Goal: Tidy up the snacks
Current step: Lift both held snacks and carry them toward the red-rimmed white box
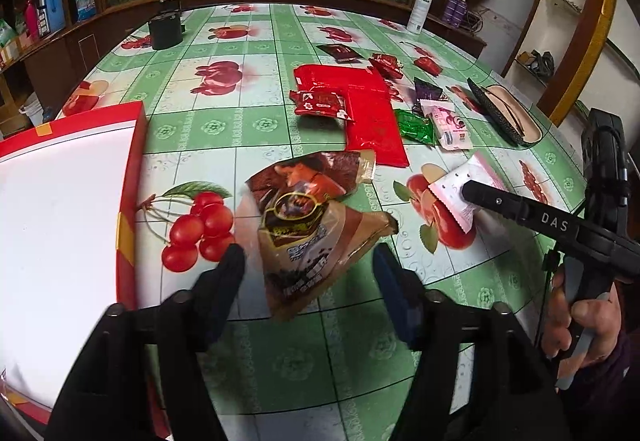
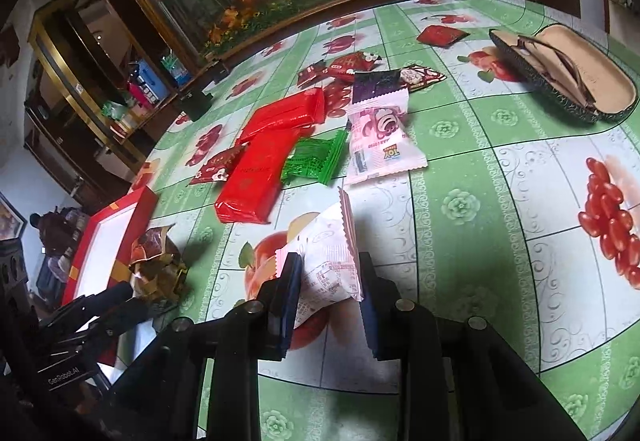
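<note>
Between the pads of the right gripper (image 2: 328, 281) sits a white-and-pink snack packet (image 2: 328, 265), pinched at its near end, its far serrated edge tilted up over the fruit-print tablecloth (image 2: 480, 169). Just beyond it lie a pink cartoon-print packet (image 2: 378, 137), a green packet (image 2: 316, 159) and two long red packs (image 2: 260, 165), with smaller red and purple packets scattered farther off. To the far right rests an open glasses case (image 2: 568, 81). Off to the left, the left gripper (image 1: 308, 261) stands with jaws spread, not pressing the brown snack bag (image 1: 308, 225) that lies between them on the table. Left of that bag is a red-rimmed box (image 1: 132, 177) with a white inside.
</note>
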A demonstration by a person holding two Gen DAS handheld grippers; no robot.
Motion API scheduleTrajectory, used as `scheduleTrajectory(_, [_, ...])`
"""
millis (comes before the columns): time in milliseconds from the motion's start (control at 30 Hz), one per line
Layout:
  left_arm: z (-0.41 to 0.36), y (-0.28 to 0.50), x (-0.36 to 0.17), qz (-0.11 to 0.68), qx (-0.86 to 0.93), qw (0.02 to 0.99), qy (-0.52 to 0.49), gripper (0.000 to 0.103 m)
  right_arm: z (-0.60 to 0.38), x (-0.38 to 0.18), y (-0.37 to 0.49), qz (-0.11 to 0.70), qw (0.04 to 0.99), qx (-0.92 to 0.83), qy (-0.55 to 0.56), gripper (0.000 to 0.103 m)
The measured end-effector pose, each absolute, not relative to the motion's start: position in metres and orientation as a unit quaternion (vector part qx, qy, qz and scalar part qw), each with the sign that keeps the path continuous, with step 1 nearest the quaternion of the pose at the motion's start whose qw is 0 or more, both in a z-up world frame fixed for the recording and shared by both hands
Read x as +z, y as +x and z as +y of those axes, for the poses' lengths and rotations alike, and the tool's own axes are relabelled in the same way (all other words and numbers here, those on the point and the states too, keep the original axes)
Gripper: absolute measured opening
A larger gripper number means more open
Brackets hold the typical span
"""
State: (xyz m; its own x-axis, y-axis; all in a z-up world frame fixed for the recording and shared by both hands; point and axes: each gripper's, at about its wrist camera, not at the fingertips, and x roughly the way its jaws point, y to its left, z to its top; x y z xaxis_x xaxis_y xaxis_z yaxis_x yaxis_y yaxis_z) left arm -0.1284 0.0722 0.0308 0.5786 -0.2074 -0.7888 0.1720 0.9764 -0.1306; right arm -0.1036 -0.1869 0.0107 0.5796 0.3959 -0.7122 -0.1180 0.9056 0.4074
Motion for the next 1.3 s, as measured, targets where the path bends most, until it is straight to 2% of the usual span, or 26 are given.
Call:
scheduleTrajectory(367, [0.068, -0.106, 0.014, 0.451, -0.111, 0.884, -0.049, 0.072, -0.186, 0.009, -0.103, 0.436, 0.869, 0.163, 0.17, 0.028])
scheduleTrajectory(500, [0.07, -0.106, 0.015, 0.443, -0.121, 0.886, -0.057, 0.052, -0.187, 0.009, -0.103, 0.436, 0.869, 0.163, 0.17, 0.028])
scheduleTrajectory(700, [0.069, -0.109, 0.018, 0.431, -0.125, 0.892, -0.047, 0.04, -0.18, 0.01, -0.104, 0.436, 0.871, 0.164, 0.159, 0.028])
scheduleTrajectory(1067, [0.082, -0.128, 0.047, 0.39, -0.13, 0.91, -0.047, 0.039, -0.169, 0.017, -0.111, 0.415, 0.877, 0.182, 0.161, 0.028])
scheduleTrajectory(1300, [0.114, -0.147, 0.07, 0.363, -0.09, 0.926, -0.048, 0.039, -0.123, 0.033, -0.117, 0.4, 0.871, 0.241, 0.151, 0.028])
